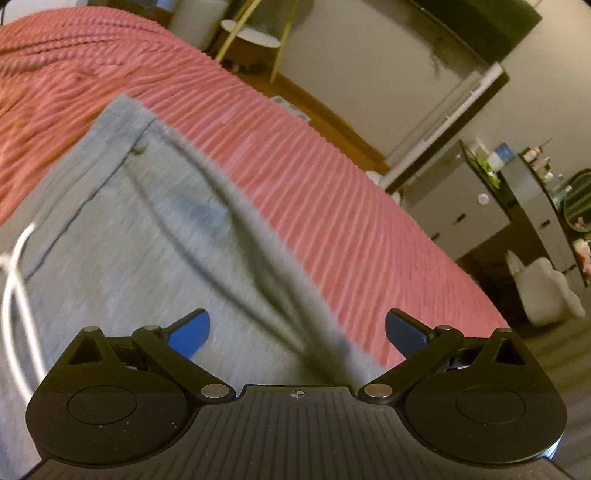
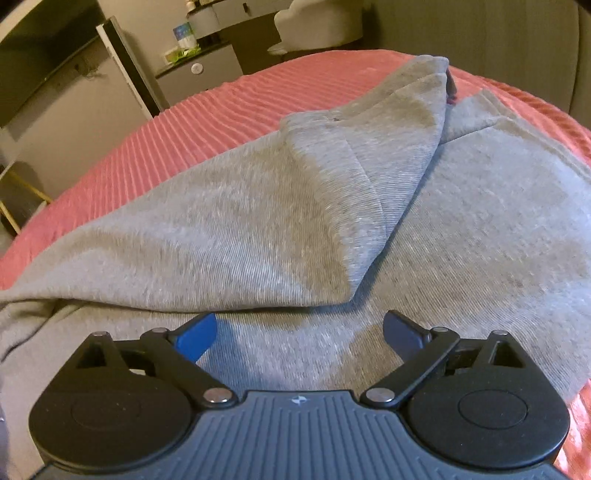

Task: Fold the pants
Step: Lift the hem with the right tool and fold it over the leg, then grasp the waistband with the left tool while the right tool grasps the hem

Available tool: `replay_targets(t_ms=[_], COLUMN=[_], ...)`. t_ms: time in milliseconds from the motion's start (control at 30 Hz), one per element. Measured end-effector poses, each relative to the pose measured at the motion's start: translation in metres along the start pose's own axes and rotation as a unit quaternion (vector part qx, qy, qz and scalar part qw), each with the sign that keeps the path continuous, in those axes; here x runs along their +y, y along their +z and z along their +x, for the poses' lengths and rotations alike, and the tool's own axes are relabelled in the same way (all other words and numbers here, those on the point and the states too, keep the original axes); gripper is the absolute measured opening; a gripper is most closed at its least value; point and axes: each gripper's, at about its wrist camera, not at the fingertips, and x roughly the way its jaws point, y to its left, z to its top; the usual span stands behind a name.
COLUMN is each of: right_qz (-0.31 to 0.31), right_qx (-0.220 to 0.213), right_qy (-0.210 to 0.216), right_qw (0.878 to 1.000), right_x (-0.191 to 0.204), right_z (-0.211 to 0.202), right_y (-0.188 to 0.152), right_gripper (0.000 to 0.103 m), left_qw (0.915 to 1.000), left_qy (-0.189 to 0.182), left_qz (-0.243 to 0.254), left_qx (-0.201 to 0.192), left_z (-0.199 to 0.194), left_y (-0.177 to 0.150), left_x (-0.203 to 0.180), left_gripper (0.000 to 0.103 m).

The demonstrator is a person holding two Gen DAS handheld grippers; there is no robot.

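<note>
Lying across a bed covered with a ribbed pink bedspread (image 2: 229, 107), the grey pants (image 2: 258, 229) are spread flat with one part folded back over the rest. In the right wrist view that folded part forms a thick flap whose edge runs diagonally from the far right down toward the middle, ending in a blunt corner just beyond the right tongs (image 2: 300, 334). These tongs stand released, their blue-tipped fingers (image 2: 197, 338) wide apart above the lower layer of cloth, with nothing pinched between them.

In the left wrist view, which is blurred, the same pants (image 1: 122, 236) fill the lower left, and a stitched pocket seam runs along the fabric toward the far corner. A deep dark crease runs diagonally down the cloth toward the left tongs (image 1: 297, 332). A white drawstring (image 1: 14, 280) loops over the fabric at the left edge. The left tongs are also released, fingers spread wide over the cloth near where it meets the bedspread (image 1: 332, 192), and gripping nothing.

Beyond the bed, the left wrist view shows grey cabinets (image 1: 461, 218) against the wall, with small clutter on top, and a round white side table (image 1: 255, 35) with slim yellow legs. A pale upholstered chair (image 1: 543, 291) stands on the floor at the right.
</note>
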Motion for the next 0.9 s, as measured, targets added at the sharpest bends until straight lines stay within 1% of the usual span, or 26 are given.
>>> replay_targets(t_ms=[33, 67, 133, 200, 233, 267, 300, 367, 400, 433, 467, 500, 567, 600, 633, 667, 700, 767, 833, 900], right_qz=[0.002, 0.003, 0.002, -0.002, -0.005, -0.008, -0.013, -0.023, -0.032, -0.043, -0.048, -0.044, -0.03, -0.025, -0.026, -0.035, -0.047, -0.082, -0.109, -0.119], right_qx=[-0.001, -0.001, -0.003, -0.002, -0.005, -0.006, -0.006, -0.004, 0.001, 0.005, 0.001, -0.014, -0.064, -0.09, -0.103, -0.108, -0.11, -0.103, -0.082, -0.071], right_qy=[0.004, 0.007, 0.011, 0.014, 0.014, 0.013, 0.01, 0.006, 0.007, 0.008, 0.0, -0.008, -0.009, -0.017, -0.029, -0.051, -0.063, -0.073, -0.073, -0.098], right_qw=[1.0, 1.0, 1.0, 1.0, 1.0, 1.0, 1.0, 1.0, 0.999, 0.999, 0.999, 0.999, 0.997, 0.995, 0.994, 0.992, 0.991, 0.989, 0.988, 0.985], right_x=[-0.002, -0.004, -0.002, -0.003, -0.002, -0.001, 0.001, 0.003, 0.004, 0.004, 0.003, 0.001, -0.009, -0.013, -0.014, -0.012, -0.009, 0.002, 0.014, 0.02], right_z=[0.001, 0.002, 0.001, 0.002, -0.001, -0.001, 0.0, -0.001, -0.003, -0.006, -0.012, -0.021, -0.04, -0.047, -0.049, -0.046, -0.04, -0.023, -0.001, 0.017], right_y=[0.001, 0.001, 0.001, 0.002, -0.001, -0.001, 0.0, 0.0, 0.001, 0.003, 0.006, 0.009, 0.018, 0.023, 0.028, 0.034, 0.04, 0.047, 0.055, 0.063], right_gripper=[0.097, 0.097, 0.097, 0.097, 0.097, 0.097, 0.097, 0.097, 0.097, 0.097, 0.097, 0.097, 0.097, 0.097, 0.096, 0.094, 0.092, 0.08, 0.077, 0.076], left_qw=[1.0, 0.9999, 0.9992, 0.9983, 0.9976, 0.9974, 0.9972, 0.997, 0.9971, 0.9973, 0.9975, 0.9977, 0.9976, 0.9974, 0.9974, 0.9973, 0.9972, 0.9965, 0.9954, 0.9949], left_qy=[0.001, 0.01, 0.032, 0.045, 0.051, 0.048, 0.047, 0.048, 0.047, 0.041, 0.035, 0.029, 0.024, 0.023, 0.023, 0.025, 0.027, 0.032, 0.035, 0.034], left_qz=[0.005, 0.009, 0.018, 0.022, 0.022, 0.023, 0.023, 0.024, 0.027, 0.029, 0.029, 0.029, 0.031, 0.032, 0.035, 0.039, 0.044, 0.058, 0.073, 0.079], left_qx=[0.001, 0.004, 0.017, 0.031, 0.041, 0.049, 0.054, 0.055, 0.054, 0.054, 0.054, 0.055, 0.058, 0.059, 0.058, 0.057, 0.055, 0.053, 0.051, 0.052], left_z=[0.006, 0.015, 0.033, 0.048, 0.056, 0.063, 0.069, 0.074, 0.074, 0.073, 0.07, 0.067, 0.063, 0.062, 0.059, 0.056, 0.054, 0.051, 0.048, 0.044], left_y=[0.006, 0.012, 0.019, 0.021, 0.021, 0.02, 0.019, 0.017, 0.017, 0.016, 0.016, 0.014, 0.013, 0.012, 0.011, 0.009, 0.007, 0.004, 0.002, 0.0], left_x=[-0.002, -0.005, -0.007, -0.006, -0.004, -0.002, 0.0, 0.003, 0.005, 0.007, 0.009, 0.011, 0.017, 0.019, 0.02, 0.021, 0.02, 0.017, 0.016, 0.016], left_gripper=[0.099, 0.086, 0.075, 0.071, 0.066, 0.058, 0.053, 0.037, 0.032, 0.021, 0.018, 0.016, 0.012, 0.012, 0.011, 0.011, 0.011, 0.01, 0.01, 0.01])
